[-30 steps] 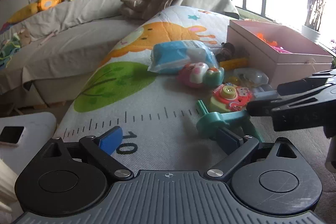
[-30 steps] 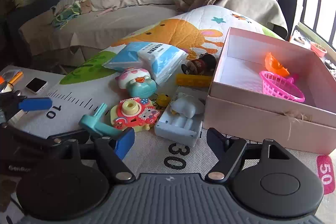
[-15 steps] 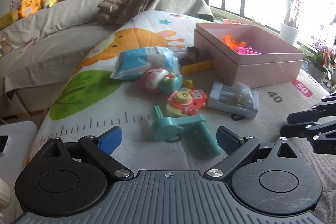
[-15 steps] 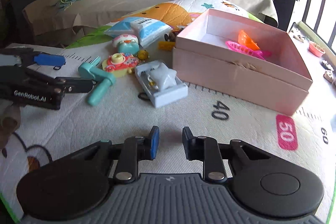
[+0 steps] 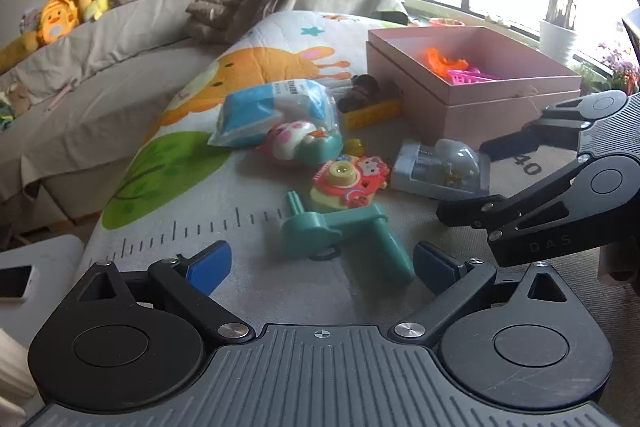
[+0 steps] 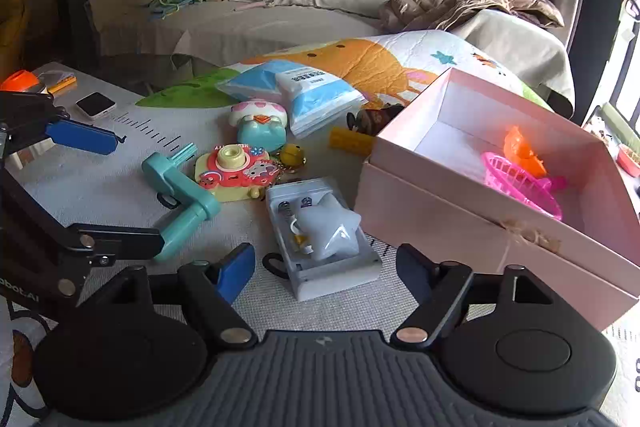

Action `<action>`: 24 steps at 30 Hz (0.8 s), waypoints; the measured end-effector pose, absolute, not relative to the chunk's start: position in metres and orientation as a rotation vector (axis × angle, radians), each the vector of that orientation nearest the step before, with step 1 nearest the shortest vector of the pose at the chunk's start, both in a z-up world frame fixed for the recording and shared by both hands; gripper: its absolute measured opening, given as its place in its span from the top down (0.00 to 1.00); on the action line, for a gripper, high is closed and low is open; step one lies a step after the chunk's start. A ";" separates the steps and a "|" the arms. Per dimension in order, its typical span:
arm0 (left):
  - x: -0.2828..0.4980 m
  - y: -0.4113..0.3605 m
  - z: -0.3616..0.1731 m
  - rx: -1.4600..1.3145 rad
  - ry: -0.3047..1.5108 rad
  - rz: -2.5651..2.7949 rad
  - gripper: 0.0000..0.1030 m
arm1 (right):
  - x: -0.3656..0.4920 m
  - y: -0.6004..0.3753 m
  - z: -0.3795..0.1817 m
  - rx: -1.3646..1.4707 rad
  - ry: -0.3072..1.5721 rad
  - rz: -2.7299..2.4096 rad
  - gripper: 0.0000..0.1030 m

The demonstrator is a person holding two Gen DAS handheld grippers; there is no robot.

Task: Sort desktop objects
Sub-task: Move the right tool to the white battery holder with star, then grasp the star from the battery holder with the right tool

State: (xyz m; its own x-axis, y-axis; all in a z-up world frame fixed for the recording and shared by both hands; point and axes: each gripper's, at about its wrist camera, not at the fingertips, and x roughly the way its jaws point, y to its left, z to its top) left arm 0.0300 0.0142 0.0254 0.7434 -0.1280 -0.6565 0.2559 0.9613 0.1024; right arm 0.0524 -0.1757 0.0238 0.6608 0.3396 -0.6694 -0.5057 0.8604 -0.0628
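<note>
Left gripper (image 5: 322,265) hovers low over the printed mat (image 5: 168,227) that covers the bench, fingers spread wide and empty, blue pads either side of the teal toy gun (image 5: 344,233) without touching it; judged as lining up for a pick of that toy, handle end nearest the fingers. The toys lie in a loose cluster near the middle of the mat, presumably dumped there to be sorted into the box. Left to right in the right wrist view: teal toy gun (image 6: 178,193) lying flat; red-and-yellow toy camera (image 6: 234,173) touching its barrel end; mushroom toy (image 6: 260,127) just behind the camera; blue tissue packs (image 6: 308,93) toward the far edge; small yellow duck charm (image 6: 291,155) beside the camera; grey battery tray with a pale star-shaped piece on it (image 6: 320,231), directly ahead of the right gripper (image 6: 324,269). Right fingers also wide open, holding nothing, the tray's near end between them but contact not evident. Yellow block (image 6: 348,141) and a dark brown figure (image 6: 370,117) sit against the pink box (image 6: 460,223) at the right side of the mat. Box is open and holds a pink basket (image 6: 520,187) and an orange piece (image 6: 522,149), so sorting is judged barely begun.
</note>
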 end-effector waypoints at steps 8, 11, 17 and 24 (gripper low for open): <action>0.028 0.012 0.026 0.148 0.697 -0.251 0.02 | 0.008 -0.194 0.029 -0.251 0.759 0.532 0.54; 0.026 0.005 0.025 0.148 0.697 -0.274 0.02 | -0.017 -0.206 0.031 -0.229 0.786 0.521 0.54; 0.021 -0.002 0.028 0.158 0.688 -0.287 0.02 | -0.052 -0.217 0.031 -0.211 0.772 0.503 0.52; 0.018 0.003 0.034 0.159 0.679 -0.258 0.02 | -0.062 -0.187 0.032 -0.216 0.722 0.597 0.45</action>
